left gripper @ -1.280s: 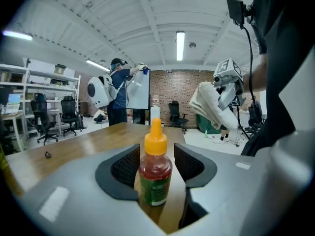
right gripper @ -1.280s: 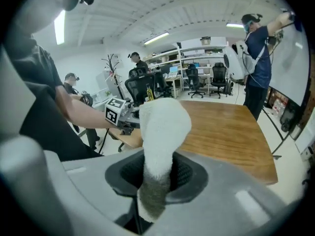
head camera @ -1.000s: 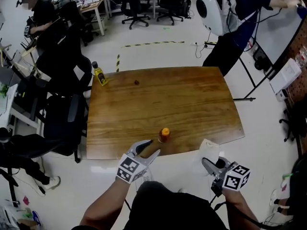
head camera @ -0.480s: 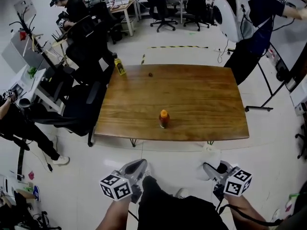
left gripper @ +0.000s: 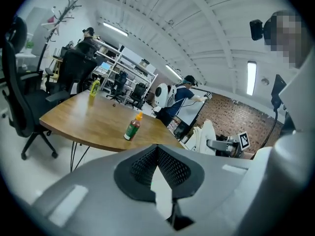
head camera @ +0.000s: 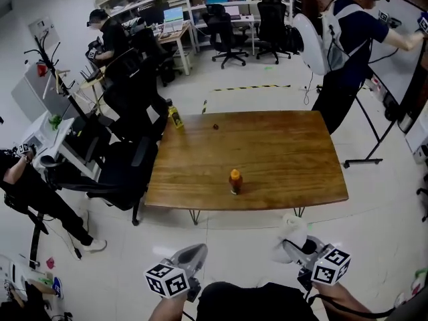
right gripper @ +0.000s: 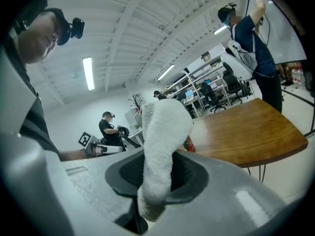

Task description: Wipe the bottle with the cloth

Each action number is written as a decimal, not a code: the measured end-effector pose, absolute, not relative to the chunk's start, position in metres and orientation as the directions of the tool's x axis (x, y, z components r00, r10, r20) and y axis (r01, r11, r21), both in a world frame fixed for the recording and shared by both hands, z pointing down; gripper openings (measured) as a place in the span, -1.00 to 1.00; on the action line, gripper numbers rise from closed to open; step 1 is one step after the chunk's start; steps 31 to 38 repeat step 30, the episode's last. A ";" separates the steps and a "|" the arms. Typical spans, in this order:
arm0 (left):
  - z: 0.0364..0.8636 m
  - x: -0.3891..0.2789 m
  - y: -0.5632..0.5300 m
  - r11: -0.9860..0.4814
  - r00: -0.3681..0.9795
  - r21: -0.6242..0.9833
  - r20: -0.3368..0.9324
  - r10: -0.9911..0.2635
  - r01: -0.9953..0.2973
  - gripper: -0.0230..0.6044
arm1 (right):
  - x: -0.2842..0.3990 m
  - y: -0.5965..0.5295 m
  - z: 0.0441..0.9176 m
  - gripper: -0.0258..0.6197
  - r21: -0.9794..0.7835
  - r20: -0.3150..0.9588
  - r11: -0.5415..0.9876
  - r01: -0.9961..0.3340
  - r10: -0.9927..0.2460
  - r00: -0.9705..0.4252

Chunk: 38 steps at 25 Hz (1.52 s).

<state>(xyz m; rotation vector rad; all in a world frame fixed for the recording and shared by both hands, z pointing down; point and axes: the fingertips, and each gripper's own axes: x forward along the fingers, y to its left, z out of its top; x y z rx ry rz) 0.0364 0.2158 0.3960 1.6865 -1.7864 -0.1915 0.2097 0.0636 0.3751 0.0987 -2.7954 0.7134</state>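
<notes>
Wooden table [head camera: 281, 152] filled centre of head view. My left gripper [head camera: 192, 253] sat at bottom edge, left of centre, clear of table; fingers pressed together, nothing between them. My right gripper [head camera: 292, 245] sat at bottom right, fingers clamped on white cloth [head camera: 295, 227], which stood up out of jaws. Bottle [head camera: 235, 181], orange-capped, stood upright mid-frame near table's lower edge, well apart from both my grippers. Yellow bottle [head camera: 175, 117] stood at table's upper-left corner.

Orange-capped bottle [head camera: 235, 181] stands upright near the wooden table [head camera: 287, 152] front edge, mid-frame — left gripper [head camera: 199, 249] and right gripper [head camera: 287, 243] with white cloth [head camera: 293, 227] low in frame, well apart from it
</notes>
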 end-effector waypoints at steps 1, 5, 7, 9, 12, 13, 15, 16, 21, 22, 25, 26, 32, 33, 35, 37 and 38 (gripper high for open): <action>0.396 0.036 0.215 0.140 0.071 0.526 0.360 -0.930 -0.839 -0.88 | 0.209 0.066 0.376 -0.69 -0.463 0.258 0.875 -0.143 -0.021 -0.966; 0.390 0.029 0.219 0.067 0.134 0.496 0.358 -0.924 -0.865 -0.88 | 0.202 0.083 0.382 -0.69 -0.485 0.257 0.848 -0.211 -0.092 -0.962; 0.387 0.019 0.220 0.049 0.151 0.504 0.348 -0.925 -0.862 -0.88 | 0.200 0.094 0.384 -0.70 -0.488 0.264 0.839 -0.238 -0.118 -0.957; 0.383 0.012 0.221 0.032 0.168 0.515 0.338 -0.926 -0.857 -0.88 | 0.199 0.104 0.385 -0.70 -0.499 0.270 0.826 -0.263 -0.140 -0.953; 0.377 0.005 0.228 0.006 0.179 0.491 0.331 -0.927 -0.871 -0.88 | 0.198 0.123 0.385 -0.70 -0.495 0.292 0.821 -0.284 -0.151 -0.945; 0.377 0.002 0.231 0.007 0.177 0.488 0.330 -0.927 -0.873 -0.88 | 0.198 0.128 0.385 -0.70 -0.489 0.299 0.824 -0.286 -0.150 -0.942; 0.379 -0.003 0.234 0.020 0.170 0.505 0.327 -0.930 -0.863 -0.88 | 0.196 0.135 0.385 -0.70 -0.473 0.313 0.832 -0.291 -0.150 -0.938; 0.380 -0.003 0.235 0.025 0.171 0.520 0.326 -0.930 -0.854 -0.88 | 0.196 0.138 0.384 -0.70 -0.464 0.320 0.836 -0.294 -0.152 -0.935; 0.384 0.010 0.242 -0.001 0.208 0.547 0.316 -0.926 -0.837 -0.88 | 0.200 0.146 0.390 -0.70 -0.442 0.352 0.839 -0.319 -0.165 -0.922; 0.383 0.010 0.243 -0.001 0.206 0.548 0.313 -0.927 -0.837 -0.88 | 0.200 0.147 0.392 -0.70 -0.443 0.354 0.838 -0.319 -0.163 -0.921; 0.384 0.007 0.244 0.005 0.196 0.546 0.310 -0.930 -0.838 -0.88 | 0.197 0.149 0.392 -0.70 -0.436 0.355 0.845 -0.309 -0.154 -0.922; 0.385 0.007 0.244 0.007 0.192 0.542 0.310 -0.931 -0.840 -0.88 | 0.197 0.149 0.391 -0.70 -0.430 0.353 0.850 -0.304 -0.151 -0.923; 0.384 0.006 0.241 0.015 0.178 0.533 0.307 -0.935 -0.846 -0.88 | 0.196 0.146 0.387 -0.70 -0.419 0.351 0.859 -0.293 -0.145 -0.925; 0.384 0.006 0.241 0.015 0.178 0.533 0.307 -0.935 -0.846 -0.88 | 0.196 0.146 0.387 -0.70 -0.419 0.351 0.859 -0.293 -0.145 -0.925; 0.384 0.006 0.241 0.015 0.178 0.533 0.307 -0.935 -0.846 -0.88 | 0.196 0.146 0.387 -0.70 -0.419 0.351 0.859 -0.293 -0.145 -0.925; 0.384 0.006 0.241 0.015 0.178 0.533 0.307 -0.935 -0.846 -0.88 | 0.196 0.146 0.387 -0.70 -0.419 0.351 0.859 -0.293 -0.145 -0.925; 0.384 0.006 0.241 0.015 0.178 0.533 0.307 -0.935 -0.846 -0.88 | 0.196 0.146 0.387 -0.70 -0.419 0.351 0.859 -0.293 -0.145 -0.925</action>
